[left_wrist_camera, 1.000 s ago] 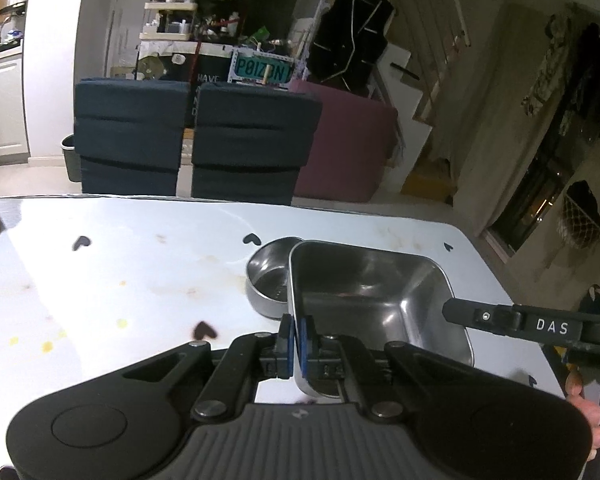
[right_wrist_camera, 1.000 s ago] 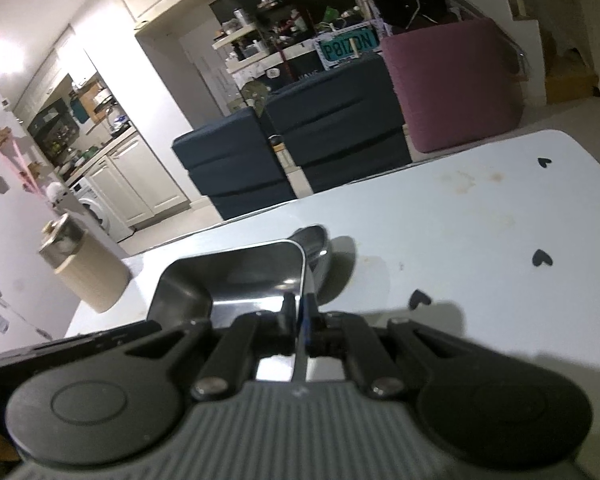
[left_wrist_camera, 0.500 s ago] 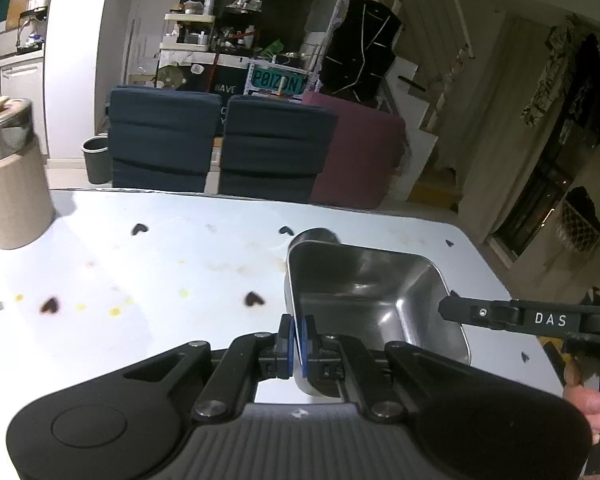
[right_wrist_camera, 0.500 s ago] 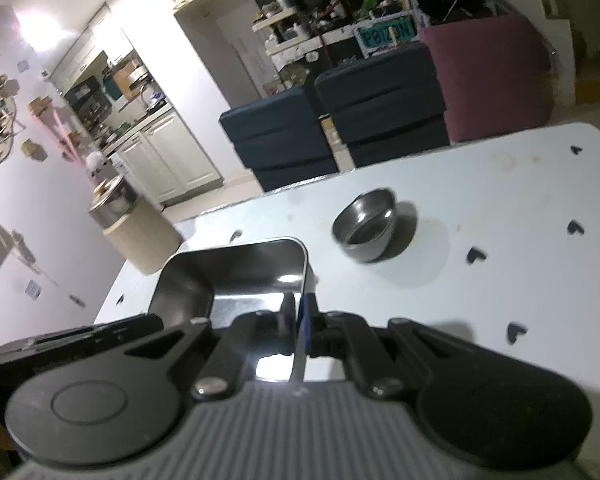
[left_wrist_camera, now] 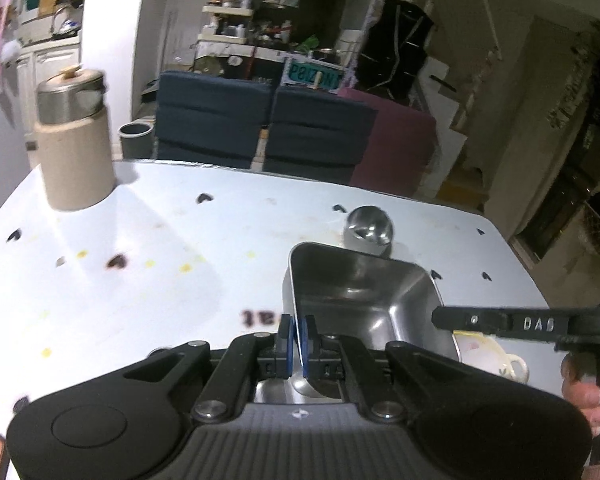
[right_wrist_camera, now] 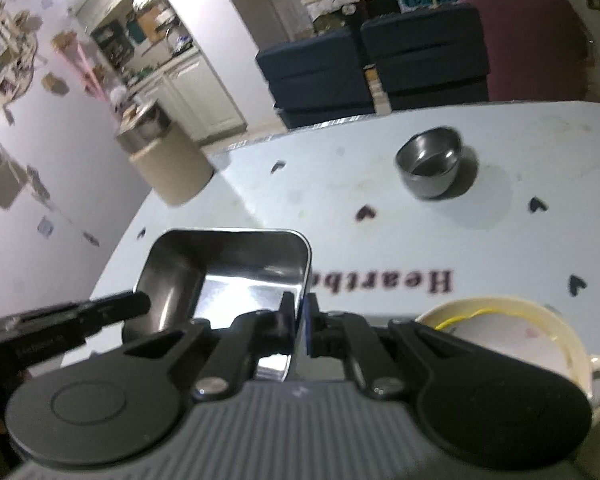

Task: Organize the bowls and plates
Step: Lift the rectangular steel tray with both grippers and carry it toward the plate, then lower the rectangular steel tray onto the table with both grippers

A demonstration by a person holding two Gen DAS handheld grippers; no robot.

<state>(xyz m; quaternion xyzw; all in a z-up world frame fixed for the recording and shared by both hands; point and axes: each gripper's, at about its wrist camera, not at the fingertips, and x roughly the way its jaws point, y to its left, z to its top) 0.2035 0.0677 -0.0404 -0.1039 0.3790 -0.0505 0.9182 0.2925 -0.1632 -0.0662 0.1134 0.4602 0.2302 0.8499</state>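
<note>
Left gripper [left_wrist_camera: 294,336] and right gripper [right_wrist_camera: 300,322] clamped on opposite tray [left_wrist_camera: 360,304] rims. Risk: uneven carry tilts tray, clips cup [right_wrist_camera: 516,336].

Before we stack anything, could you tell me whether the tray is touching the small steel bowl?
Apart: the right wrist view shows bare table between the tray and the bowl.
</note>
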